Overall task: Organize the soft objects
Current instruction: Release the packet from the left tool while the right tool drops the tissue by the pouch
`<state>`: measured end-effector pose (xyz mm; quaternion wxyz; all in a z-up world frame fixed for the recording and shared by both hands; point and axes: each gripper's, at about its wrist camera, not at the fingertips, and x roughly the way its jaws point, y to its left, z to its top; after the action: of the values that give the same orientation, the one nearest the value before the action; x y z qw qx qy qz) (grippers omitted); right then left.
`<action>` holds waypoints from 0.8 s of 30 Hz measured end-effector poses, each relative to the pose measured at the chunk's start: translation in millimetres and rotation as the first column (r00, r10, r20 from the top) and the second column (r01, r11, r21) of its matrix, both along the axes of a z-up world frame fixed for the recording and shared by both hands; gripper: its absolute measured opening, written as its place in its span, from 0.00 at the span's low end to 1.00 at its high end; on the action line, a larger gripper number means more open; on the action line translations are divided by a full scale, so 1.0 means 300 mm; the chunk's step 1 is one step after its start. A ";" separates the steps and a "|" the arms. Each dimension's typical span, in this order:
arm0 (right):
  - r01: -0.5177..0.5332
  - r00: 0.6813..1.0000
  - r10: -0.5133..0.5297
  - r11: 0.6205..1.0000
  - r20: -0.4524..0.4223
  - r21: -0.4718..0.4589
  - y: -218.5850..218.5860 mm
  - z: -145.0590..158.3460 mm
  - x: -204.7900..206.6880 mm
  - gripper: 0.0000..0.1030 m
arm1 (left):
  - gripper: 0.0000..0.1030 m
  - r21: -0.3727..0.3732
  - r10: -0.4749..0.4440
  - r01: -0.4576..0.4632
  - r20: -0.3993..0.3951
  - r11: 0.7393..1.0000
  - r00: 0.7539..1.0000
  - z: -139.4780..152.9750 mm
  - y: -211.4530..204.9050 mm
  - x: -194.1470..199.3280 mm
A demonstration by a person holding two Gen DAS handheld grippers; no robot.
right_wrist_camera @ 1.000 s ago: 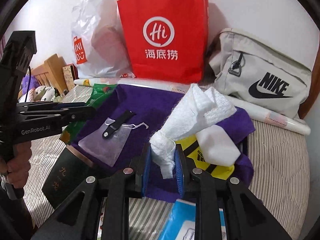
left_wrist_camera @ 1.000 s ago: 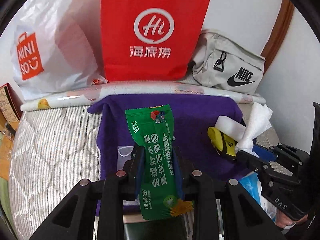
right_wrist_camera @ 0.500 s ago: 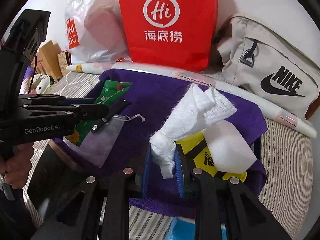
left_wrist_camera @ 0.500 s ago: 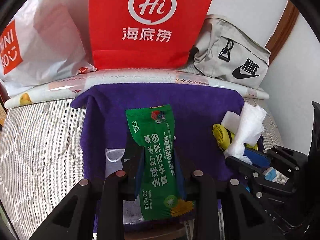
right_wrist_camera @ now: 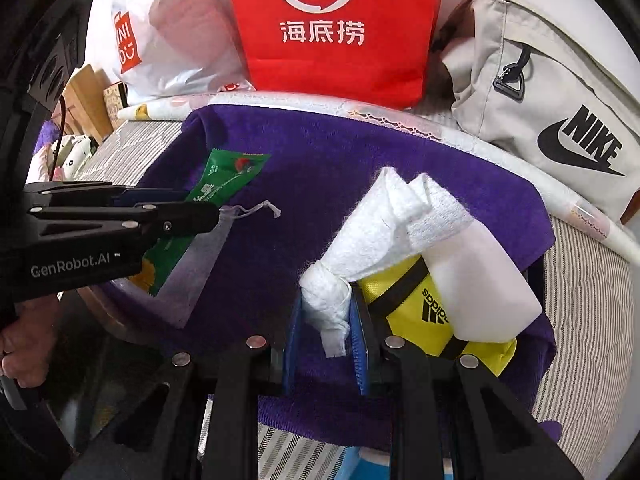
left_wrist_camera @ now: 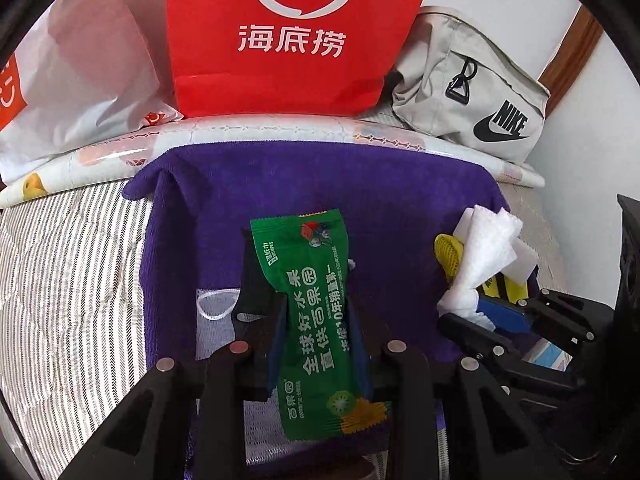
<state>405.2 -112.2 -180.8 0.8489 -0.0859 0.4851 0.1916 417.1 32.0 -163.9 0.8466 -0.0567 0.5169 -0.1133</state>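
A red bag (left_wrist_camera: 296, 36) and grey pouch (left_wrist_camera: 468, 84) stand behind the purple towel (left_wrist_camera: 360, 184). Left tongs (left_wrist_camera: 316, 316) pinch a green packet (left_wrist_camera: 316, 304); right tongs (right_wrist_camera: 326, 320) pinch a white knotted cloth (right_wrist_camera: 384, 232).

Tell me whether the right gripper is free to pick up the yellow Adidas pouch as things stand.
Probably not: the right gripper is shut on the white tissue, so its fingers are occupied. The yellow Adidas pouch lies beside it, partly under a white sheet.
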 end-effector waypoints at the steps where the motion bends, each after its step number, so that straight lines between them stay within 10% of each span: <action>1: -0.001 1.000 0.001 1.000 0.000 -0.001 0.001 -0.001 0.000 0.23 | 0.28 -0.003 0.000 0.000 -0.003 1.000 1.000 -0.002 0.006 -0.001; 7: -0.004 1.000 0.004 1.000 -0.006 -0.006 0.009 -0.004 0.008 0.26 | 0.32 -0.012 0.003 -0.003 -0.027 1.000 1.000 -0.011 0.019 0.007; 15: -0.015 0.998 0.016 1.000 0.057 -0.017 0.029 0.028 -0.013 0.65 | 0.58 -0.024 0.000 0.000 -0.018 1.000 1.000 0.004 0.021 0.001; 24: 0.022 0.995 -0.023 1.000 0.097 0.012 -0.009 0.088 -0.049 0.71 | 0.68 -0.018 0.035 -0.035 0.021 0.999 0.999 0.079 0.039 -0.030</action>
<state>390.6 -115.0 -154.4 0.8740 -0.0853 0.4430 0.1804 408.0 43.7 -140.1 0.8535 -0.0718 0.5057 -0.1035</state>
